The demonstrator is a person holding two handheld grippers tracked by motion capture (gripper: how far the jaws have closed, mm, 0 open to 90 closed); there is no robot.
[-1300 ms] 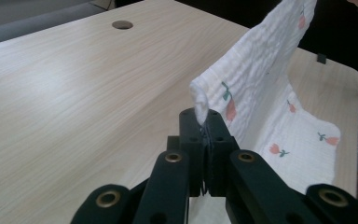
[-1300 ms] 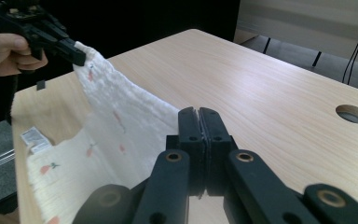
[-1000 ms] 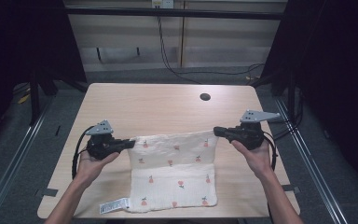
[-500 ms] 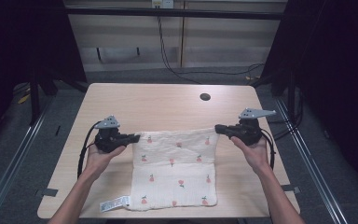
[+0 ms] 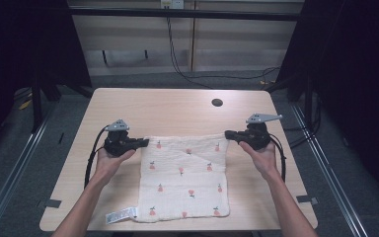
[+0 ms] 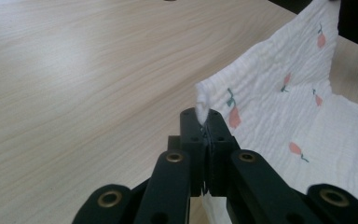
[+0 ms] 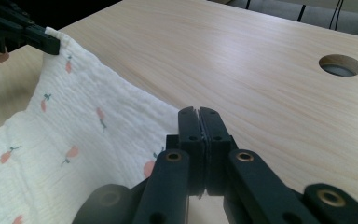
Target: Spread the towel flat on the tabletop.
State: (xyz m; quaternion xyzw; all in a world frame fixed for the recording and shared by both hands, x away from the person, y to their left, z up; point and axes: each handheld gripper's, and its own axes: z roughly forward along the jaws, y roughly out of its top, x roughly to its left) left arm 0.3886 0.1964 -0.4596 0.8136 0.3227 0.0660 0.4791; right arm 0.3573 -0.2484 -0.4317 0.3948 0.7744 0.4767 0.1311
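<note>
Right gripper view: cloth [image 7: 74, 140] corner behind closed fingers [image 7: 189, 126].

My black left gripper [image 6: 202, 125] is clamped on a corner of the white crinkled cloth printed with small pink fruit [image 6: 284, 102], which I see stretching away right over the pale wooden counter [image 6: 74, 84].

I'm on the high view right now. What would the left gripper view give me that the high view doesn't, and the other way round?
Left gripper view: a close look at the jaws closed on the cloth, with a white tuft of its corner poking out above them.

High view: both hands, the right gripper at the opposite far corner, the white tag at the cloth's near left edge, and the table's round hole.

Both: the left gripper pinching the fruit-print cloth, over the wooden table.
</note>
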